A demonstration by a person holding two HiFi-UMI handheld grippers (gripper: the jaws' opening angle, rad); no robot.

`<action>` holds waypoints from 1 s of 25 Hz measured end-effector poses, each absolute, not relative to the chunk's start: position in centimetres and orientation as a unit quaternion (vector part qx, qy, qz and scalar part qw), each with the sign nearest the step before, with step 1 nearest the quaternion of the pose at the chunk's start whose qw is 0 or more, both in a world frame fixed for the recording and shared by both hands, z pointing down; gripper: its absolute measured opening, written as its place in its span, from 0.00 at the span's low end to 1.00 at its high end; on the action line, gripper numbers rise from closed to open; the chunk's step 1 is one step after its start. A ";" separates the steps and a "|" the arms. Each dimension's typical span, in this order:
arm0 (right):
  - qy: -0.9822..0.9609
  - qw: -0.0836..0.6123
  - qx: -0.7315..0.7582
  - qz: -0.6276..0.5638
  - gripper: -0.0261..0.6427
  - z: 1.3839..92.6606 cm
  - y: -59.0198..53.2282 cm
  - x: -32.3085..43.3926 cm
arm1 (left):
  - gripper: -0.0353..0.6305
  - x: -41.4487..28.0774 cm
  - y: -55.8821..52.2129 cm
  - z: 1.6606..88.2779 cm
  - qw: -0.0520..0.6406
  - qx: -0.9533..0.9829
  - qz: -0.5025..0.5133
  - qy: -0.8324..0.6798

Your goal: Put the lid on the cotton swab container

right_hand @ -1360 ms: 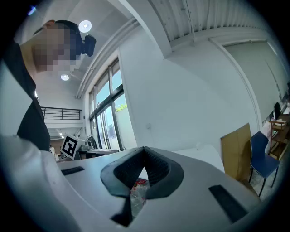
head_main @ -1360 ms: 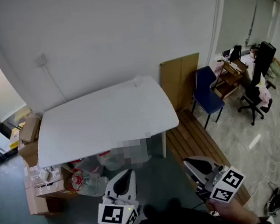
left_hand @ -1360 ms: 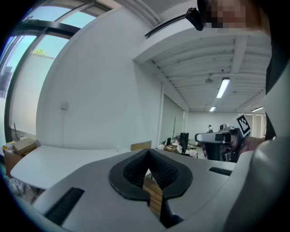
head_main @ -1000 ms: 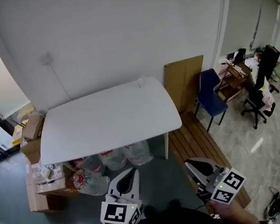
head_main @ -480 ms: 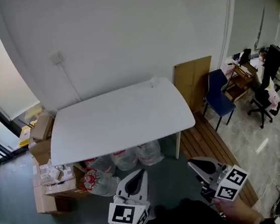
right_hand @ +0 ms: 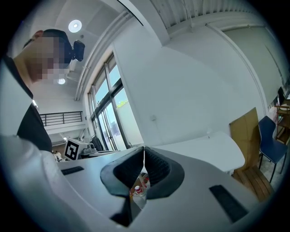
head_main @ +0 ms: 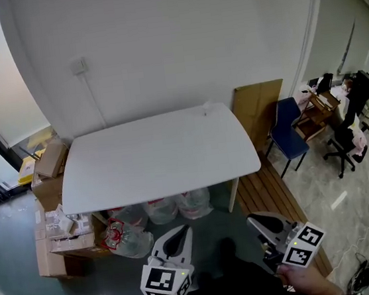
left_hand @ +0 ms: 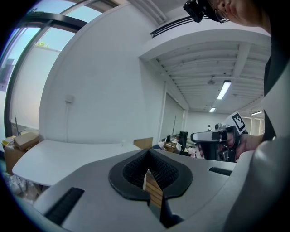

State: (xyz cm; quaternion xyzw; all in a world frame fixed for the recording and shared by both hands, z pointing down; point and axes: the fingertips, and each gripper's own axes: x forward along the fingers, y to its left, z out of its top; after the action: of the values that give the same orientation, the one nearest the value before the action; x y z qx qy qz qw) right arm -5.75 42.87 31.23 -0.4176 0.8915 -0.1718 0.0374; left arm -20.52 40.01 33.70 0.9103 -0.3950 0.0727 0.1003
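A white table stands ahead of me against the wall. Near its far right edge sits one small pale object, too small to identify; it also shows as a speck in the right gripper view. No lid can be made out. My left gripper hangs low in front of the table with its jaws shut and nothing between them, as the left gripper view confirms. My right gripper is beside it, also shut and empty. Both stay well short of the table.
Cardboard boxes are stacked at the table's left end, and plastic water bottles lie under it. A cardboard sheet leans on the wall, with a blue chair and wooden slats to the right.
The head view has swung, so the table now sits more to the right and more of the wall shows. Both grippers stay shut in the same low place.
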 end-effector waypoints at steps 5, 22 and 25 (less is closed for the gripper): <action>0.893 0.048 -0.407 -0.188 0.06 32.2 39.8 -5.2 | 0.07 -20.2 37.4 34.7 0.103 0.906 0.090 -0.401; 0.891 0.091 -0.388 -0.217 0.06 32.5 25.3 6.9 | 0.07 -6.8 22.7 34.2 0.104 0.912 0.127 -0.376; 0.887 0.094 -0.390 -0.227 0.06 32.9 23.7 10.1 | 0.07 -4.6 20.7 34.4 0.117 0.906 0.126 -0.388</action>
State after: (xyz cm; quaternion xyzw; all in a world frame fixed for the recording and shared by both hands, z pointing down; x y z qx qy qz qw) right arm 10.09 23.71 32.94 -0.3905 0.8872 -0.2273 0.0936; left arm -4.58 20.71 34.44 0.9056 -0.3878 0.1257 0.1167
